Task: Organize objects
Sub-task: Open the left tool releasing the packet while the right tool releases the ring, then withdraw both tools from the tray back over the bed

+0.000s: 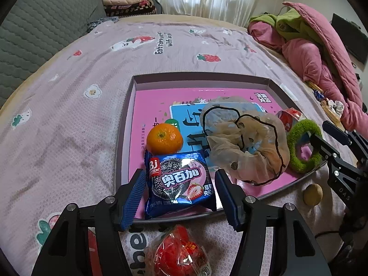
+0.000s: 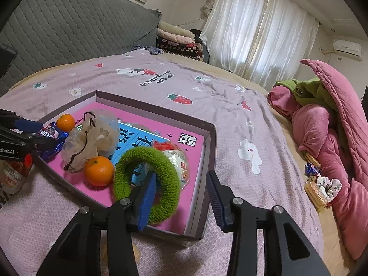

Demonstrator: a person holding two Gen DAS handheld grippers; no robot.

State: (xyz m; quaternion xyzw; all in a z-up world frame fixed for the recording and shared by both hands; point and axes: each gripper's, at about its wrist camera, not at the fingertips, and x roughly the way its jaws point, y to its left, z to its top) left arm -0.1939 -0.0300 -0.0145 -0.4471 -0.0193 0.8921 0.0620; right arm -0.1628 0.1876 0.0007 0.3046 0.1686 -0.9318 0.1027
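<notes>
A shallow box [image 1: 128,119] with a pink printed floor lies on the bedspread. My left gripper [image 1: 180,197] stands open around a blue cookie packet [image 1: 179,179] that leans on the near rim; the pads sit just beside its edges. An orange [image 1: 164,141] and a sheer beige scrunchie [image 1: 246,142] lie behind it. My right gripper [image 2: 181,202] is open at the box's [image 2: 211,142] corner. Its left pad reaches into the hole of a fuzzy green scrunchie [image 2: 147,161], and its right pad hangs clear above the box wall. A second orange [image 2: 99,171] and a red-and-white wrapped snack [image 2: 177,161] lie beside the ring.
A red wrapped item [image 1: 179,253] and a small round tan object [image 1: 312,194] lie on the bedspread outside the near rim. Biscuits [image 2: 315,191], a blue snack [image 2: 310,169] and a white scrunchie [image 2: 329,186] rest against the pink quilt [image 2: 322,126] at right.
</notes>
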